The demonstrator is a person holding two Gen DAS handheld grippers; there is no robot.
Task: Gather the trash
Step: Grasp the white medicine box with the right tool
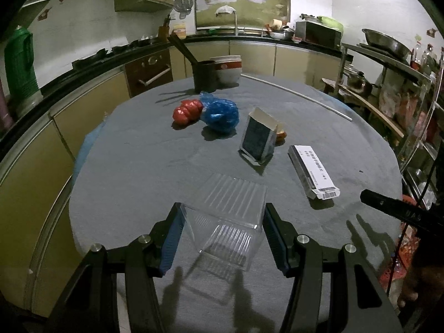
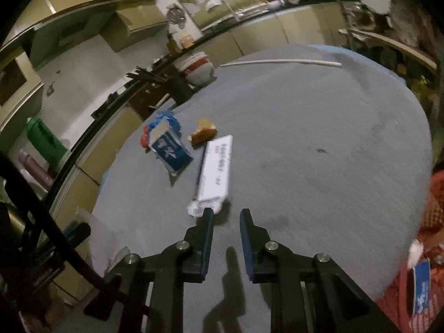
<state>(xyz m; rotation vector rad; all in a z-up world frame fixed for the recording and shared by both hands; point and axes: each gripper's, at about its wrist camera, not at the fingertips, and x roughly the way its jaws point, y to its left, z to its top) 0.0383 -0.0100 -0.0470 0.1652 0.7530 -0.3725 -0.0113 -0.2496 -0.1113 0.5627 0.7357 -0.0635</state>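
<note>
Left wrist view: a clear plastic box (image 1: 222, 222) is framed between the spread fingers of the left hand-held gripper (image 1: 222, 238); contact cannot be told.
Tabletop (image 1: 144, 161): a red bag (image 1: 186, 111), blue bag (image 1: 220, 113), dark carton (image 1: 258, 136) and white box (image 1: 313, 170) are seen beyond.
Right wrist view: the right hand-held gripper (image 2: 226, 219) is held apart, empty, just beside the white box (image 2: 216, 166).

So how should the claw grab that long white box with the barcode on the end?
Take the long white box across its narrow width, near the end closest to the right claw, coming down from above. It lies flat on the grey table, so its long side walls are the faces the open fingers can probably pinch; its length looks too long for them.
</note>
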